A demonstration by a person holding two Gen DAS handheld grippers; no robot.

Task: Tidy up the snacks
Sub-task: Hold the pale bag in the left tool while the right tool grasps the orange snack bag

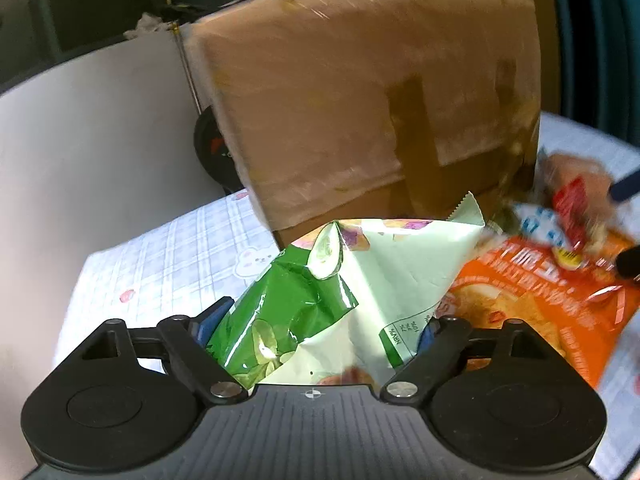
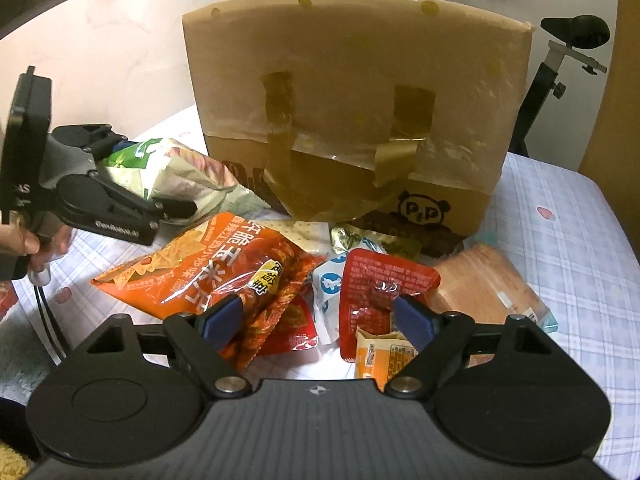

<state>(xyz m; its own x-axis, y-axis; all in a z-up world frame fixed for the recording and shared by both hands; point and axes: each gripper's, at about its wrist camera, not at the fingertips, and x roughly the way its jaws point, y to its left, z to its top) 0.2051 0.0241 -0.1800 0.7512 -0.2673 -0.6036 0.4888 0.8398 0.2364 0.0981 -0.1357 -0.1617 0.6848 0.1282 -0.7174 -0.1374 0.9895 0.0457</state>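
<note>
The crumpled green and white snack bag (image 1: 320,288) fills the gap between the blue pads (image 1: 216,316) of my left gripper (image 1: 320,320), which press on both its sides. The right wrist view shows that gripper (image 2: 154,176) at the left with the bag (image 2: 160,160) in its jaws, a hand behind it. My right gripper (image 2: 318,312) hovers open over the snack pile. A red packet (image 2: 380,280) lies between its fingers, and its left pad (image 2: 224,316) hangs over the big orange chip bag (image 2: 208,268). A tall taped cardboard box (image 2: 352,80) stands just behind the pile.
More snacks lie by the box: a white and blue packet (image 2: 328,284), a small orange packet (image 2: 380,356) and a pinkish wrapped loaf (image 2: 480,280). All rest on a checked cloth (image 2: 560,220). A white wall (image 1: 80,140) is at the left, an exercise bike (image 2: 560,60) behind the box.
</note>
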